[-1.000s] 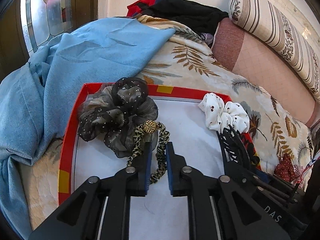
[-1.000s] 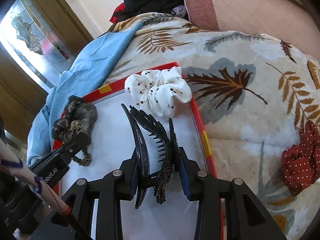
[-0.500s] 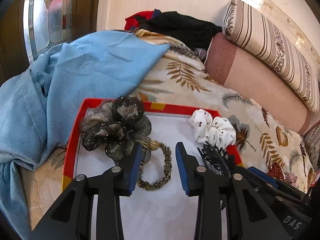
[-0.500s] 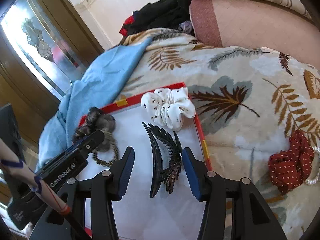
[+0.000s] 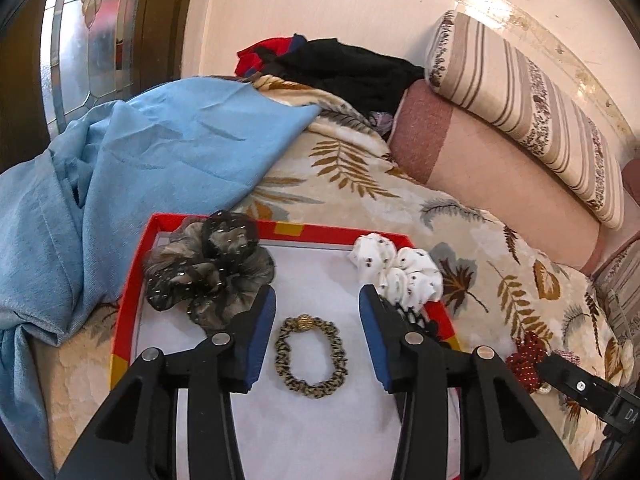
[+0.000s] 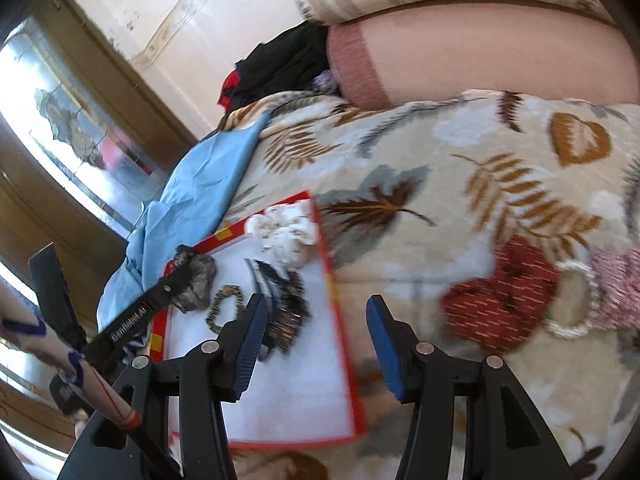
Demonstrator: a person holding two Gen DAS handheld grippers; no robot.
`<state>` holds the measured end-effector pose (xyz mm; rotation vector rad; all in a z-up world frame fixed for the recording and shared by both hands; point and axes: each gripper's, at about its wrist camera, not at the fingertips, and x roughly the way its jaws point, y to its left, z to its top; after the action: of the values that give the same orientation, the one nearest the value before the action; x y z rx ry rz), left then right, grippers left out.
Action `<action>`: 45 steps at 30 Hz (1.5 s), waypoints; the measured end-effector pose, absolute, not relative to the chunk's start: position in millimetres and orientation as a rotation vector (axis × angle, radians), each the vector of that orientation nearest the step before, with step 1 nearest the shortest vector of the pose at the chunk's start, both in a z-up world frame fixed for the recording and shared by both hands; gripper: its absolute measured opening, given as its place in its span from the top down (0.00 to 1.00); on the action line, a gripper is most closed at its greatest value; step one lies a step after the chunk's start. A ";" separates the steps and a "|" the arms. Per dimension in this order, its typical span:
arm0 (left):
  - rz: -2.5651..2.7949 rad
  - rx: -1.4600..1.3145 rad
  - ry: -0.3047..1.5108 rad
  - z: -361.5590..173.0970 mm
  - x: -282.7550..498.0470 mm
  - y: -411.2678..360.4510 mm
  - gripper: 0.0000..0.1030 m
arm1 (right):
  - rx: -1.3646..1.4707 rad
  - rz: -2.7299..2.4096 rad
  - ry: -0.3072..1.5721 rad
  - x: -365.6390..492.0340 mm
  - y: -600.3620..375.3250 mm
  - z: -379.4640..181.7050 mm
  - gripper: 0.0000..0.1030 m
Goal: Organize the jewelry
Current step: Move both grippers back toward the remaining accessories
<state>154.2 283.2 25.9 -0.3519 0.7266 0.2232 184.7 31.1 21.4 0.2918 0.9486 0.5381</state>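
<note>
A red-rimmed white tray (image 5: 132, 300) (image 6: 340, 344) lies on the bed. In it are a dark sheer scrunchie (image 5: 204, 272) (image 6: 198, 280), a leopard-print hair tie (image 5: 311, 357) (image 6: 224, 308), a white dotted scrunchie (image 5: 396, 272) (image 6: 284, 232) and black hair clips (image 6: 280, 300) (image 5: 416, 316). My left gripper (image 5: 316, 336) hovers over the leopard tie, its jaws opening and not touching it. My right gripper (image 6: 316, 348) is open and empty above the tray's right rim. Right of the tray lie a red dotted scrunchie (image 6: 500, 292) (image 5: 528, 360) and a pearl ring (image 6: 576, 300).
A blue cloth (image 5: 132, 168) is heaped left of the tray on the leaf-print blanket (image 5: 480, 240). Pink and striped bolsters (image 5: 500, 152) line the far side, with dark clothes (image 5: 340, 68) behind. A pink knitted item (image 6: 616, 288) lies at the far right.
The left gripper let go of the leopard tie, which now lies flat in the tray, and rose. The right gripper released the black clips, opened, and swung right toward the red scrunchie.
</note>
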 end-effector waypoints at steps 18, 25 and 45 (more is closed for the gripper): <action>-0.137 -0.261 0.721 23.8 128.5 140.1 0.59 | 0.426 0.255 0.994 107.8 -191.0 -27.7 0.45; -0.243 -0.152 0.889 -28.0 91.5 59.8 0.58 | 0.385 0.245 0.984 84.7 -210.2 -42.0 0.45; -0.187 0.031 0.871 -55.2 61.6 10.4 0.37 | 0.497 0.249 0.948 113.9 -230.6 -37.4 0.33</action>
<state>61.6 10.4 -55.2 0.0315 0.8706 -0.1870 113.9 -230.6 -37.4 0.4970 0.9482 0.2487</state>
